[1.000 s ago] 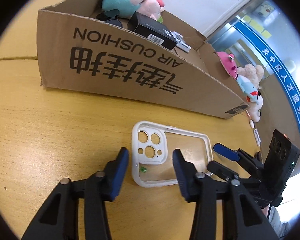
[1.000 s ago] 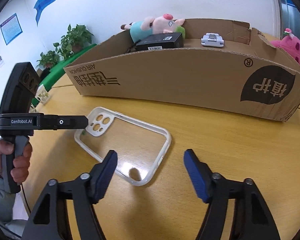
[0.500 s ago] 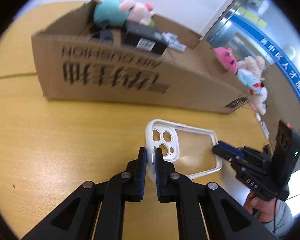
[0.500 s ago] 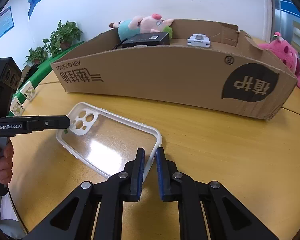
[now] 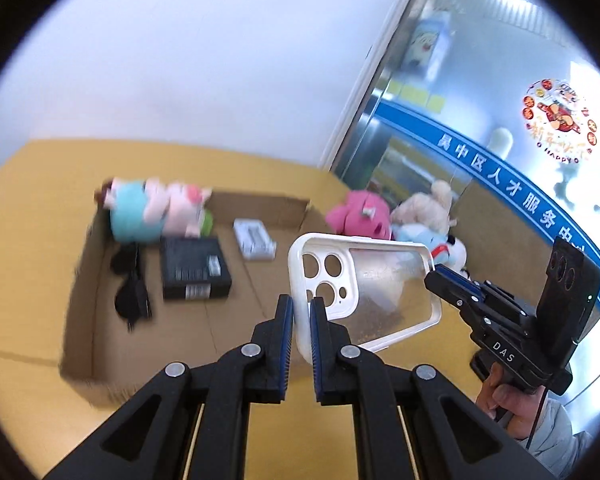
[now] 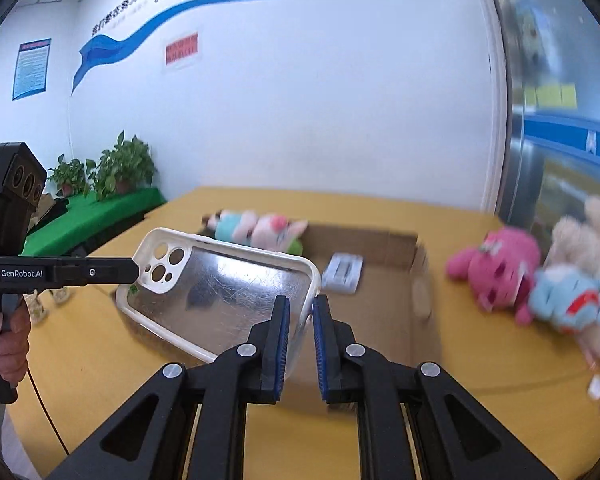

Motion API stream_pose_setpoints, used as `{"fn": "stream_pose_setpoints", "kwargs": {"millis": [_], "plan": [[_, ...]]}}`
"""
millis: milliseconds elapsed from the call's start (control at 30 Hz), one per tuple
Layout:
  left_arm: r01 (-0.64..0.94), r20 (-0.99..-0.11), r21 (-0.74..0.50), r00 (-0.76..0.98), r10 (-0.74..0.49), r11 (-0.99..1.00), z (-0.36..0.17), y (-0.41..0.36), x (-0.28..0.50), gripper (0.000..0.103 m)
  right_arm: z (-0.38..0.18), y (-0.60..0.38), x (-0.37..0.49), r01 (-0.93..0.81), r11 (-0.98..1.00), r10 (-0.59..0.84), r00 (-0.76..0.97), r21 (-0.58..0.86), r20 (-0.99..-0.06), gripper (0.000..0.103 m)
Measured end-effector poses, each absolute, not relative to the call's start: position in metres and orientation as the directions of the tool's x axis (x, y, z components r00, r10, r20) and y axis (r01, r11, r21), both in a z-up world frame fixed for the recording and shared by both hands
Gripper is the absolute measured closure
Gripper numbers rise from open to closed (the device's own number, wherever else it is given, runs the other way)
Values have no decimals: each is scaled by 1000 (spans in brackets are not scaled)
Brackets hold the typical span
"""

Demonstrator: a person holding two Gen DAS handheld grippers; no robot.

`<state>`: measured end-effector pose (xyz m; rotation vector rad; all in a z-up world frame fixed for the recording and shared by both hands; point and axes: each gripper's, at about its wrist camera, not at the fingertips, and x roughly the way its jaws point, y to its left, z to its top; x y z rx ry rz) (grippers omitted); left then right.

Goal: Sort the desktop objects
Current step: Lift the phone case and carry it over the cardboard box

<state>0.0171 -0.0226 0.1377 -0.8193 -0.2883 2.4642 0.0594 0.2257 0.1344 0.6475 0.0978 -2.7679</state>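
Left wrist view: the left gripper (image 5: 301,320) is clenched on the camera-hole end of the case (image 5: 364,292), its blue pads pinching the white rim at lower centre of the frame. At right of the same frame the right gripper (image 5: 434,272) nips the opposite end, so the case hangs level between the two, clear of the table (image 5: 32,208). Holding both ends likely keeps a thin, flexible shell from drooping or twisting while it travels.

In the right wrist view the right gripper (image 6: 299,332) is likewise shut on the case (image 6: 220,292), gripping the plain end's rim at centre, while the left gripper (image 6: 134,271) reaches in from the left edge to the camera-hole corner. The clear back panel lies tilted, facing up and toward this camera.

Behind and below the case sits the open box (image 5: 80,300), already holding a plush pig (image 5: 156,212), a black carton (image 5: 194,268), a dark strap-like item (image 5: 130,284) and a small white pack (image 5: 254,238). More plush toys (image 6: 540,276) lie on the table outside it, at right. Judging by this, the case is meant for the box, and it hangs over the near wall, between grippers and contents.
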Motion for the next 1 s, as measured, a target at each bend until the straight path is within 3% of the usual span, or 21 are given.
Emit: {"fn": "stream_pose_setpoints", "kwargs": {"millis": [233, 367, 567, 1000], "plan": [[-416, -437, -303, -739, 513, -857, 176, -30, 1, 96, 187, 216, 43, 312, -950, -285, -898, -27, -335, 92], [-388, -441, -296, -755, 486, -873, 177, -43, -9, 95, 190, 204, 15, 343, -939, -319, -883, -11, -343, 92], [-326, -523, -310, -726, 447, -893, 147, -65, -39, 95, 146, 185, -41, 383, -922, -371, -816, 66, -443, 92], [-171, -757, -367, -516, 401, -914, 25, -70, -92, 96, 18, 178, -102, 344, -916, -383, -594, 207, -707, 90]]}}
